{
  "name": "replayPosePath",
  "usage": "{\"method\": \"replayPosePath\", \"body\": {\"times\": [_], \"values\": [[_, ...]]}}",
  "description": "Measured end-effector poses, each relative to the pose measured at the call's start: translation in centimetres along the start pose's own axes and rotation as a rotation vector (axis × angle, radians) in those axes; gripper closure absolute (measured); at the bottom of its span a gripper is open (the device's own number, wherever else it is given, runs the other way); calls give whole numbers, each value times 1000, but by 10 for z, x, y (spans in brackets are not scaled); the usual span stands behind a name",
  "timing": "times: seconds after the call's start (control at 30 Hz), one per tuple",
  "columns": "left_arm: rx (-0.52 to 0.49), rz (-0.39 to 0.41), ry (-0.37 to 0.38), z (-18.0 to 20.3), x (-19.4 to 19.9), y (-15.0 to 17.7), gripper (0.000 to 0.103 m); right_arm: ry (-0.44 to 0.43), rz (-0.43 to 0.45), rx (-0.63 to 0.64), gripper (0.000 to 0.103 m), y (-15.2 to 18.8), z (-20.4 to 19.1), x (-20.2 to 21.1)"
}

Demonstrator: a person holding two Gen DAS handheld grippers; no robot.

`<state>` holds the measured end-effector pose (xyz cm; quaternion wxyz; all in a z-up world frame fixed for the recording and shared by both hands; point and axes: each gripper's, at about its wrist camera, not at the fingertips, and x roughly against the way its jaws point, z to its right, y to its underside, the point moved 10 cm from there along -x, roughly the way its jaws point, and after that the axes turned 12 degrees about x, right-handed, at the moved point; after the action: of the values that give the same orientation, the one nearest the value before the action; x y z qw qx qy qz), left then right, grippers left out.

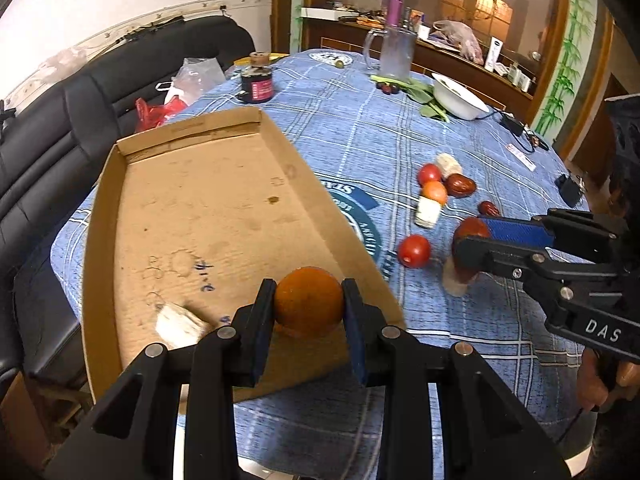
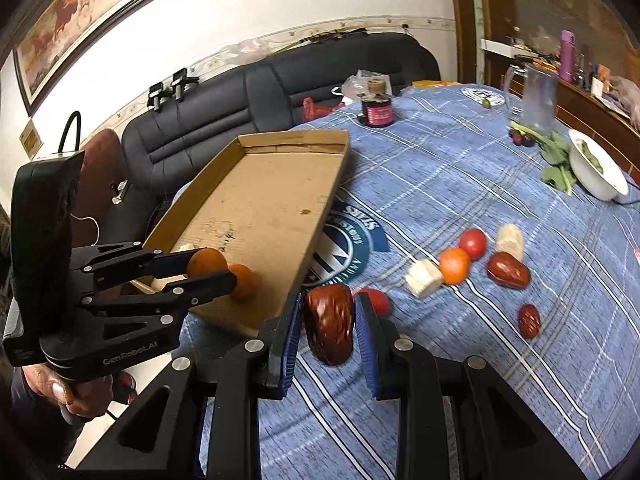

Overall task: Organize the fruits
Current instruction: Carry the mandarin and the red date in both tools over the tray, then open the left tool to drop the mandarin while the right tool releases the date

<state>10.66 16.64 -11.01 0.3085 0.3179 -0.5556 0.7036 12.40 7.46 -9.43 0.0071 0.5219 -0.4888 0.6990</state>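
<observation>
- Left gripper (image 1: 308,308): fingers (image 1: 262,320) clenched on an orange (image 1: 308,307), one pad on each flank. The fruit is over the near end of the cardboard tray (image 1: 192,208), inside its right wall; whether it touches the tray floor I cannot tell.
- Right gripper (image 2: 329,330): fingers (image 2: 365,344) clenched on a large red date (image 2: 330,328), gripped across its narrow waist, its long axis roughly upright. It hangs above the blue checked cloth of the worktop (image 2: 480,380), just outside the tray's near right corner.
- Already in the tray: a second orange (image 2: 243,281) near the right wall and a pale cube (image 1: 180,326) near the left wall, both at the near end.
- To the right of the tray, loose on the worktop: a tomato (image 1: 414,251), a small orange fruit (image 1: 435,192), a further tomato (image 1: 429,174), two more dates (image 1: 460,185) (image 1: 489,209), and pale chunks (image 1: 426,214).
- Step in hand, as judged: both fruits are being delivered to the tray. Lower the orange until it rests on the cardboard before loosening, since a round fruit will roll. Carry the date clear over the tray's right wall, then set it down apart from the oranges.
- Pose: both grippers pitch steeply downward. The person's hand (image 2: 76,390) grips the left tool's handle from below; the right gripper reaches in from the tray's right.
</observation>
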Motion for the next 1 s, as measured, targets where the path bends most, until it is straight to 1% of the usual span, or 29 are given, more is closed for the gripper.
{"method": "replayPosePath", "body": {"times": [0.13,0.3,0.47,0.63,0.77,1.0], "values": [[26,7,-13,-18,-1,-9,73,-5,3,21,77,-10,-7,-12],[76,32,-49,-49,1,-24,73,-46,7,43,77,-30,-20,-30],[120,33,-84,-77,-5,-33,73,-97,9,89,77,-50,-46,-50],[139,21,-106,-90,-16,-37,73,-125,-20,102,77,-53,-57,-80],[150,-3,-113,-97,-27,-35,73,-137,-55,100,77,-49,-60,-101],[160,-53,-124,-102,-43,-27,73,-158,-63,91,77,-51,-60,-111]]}}
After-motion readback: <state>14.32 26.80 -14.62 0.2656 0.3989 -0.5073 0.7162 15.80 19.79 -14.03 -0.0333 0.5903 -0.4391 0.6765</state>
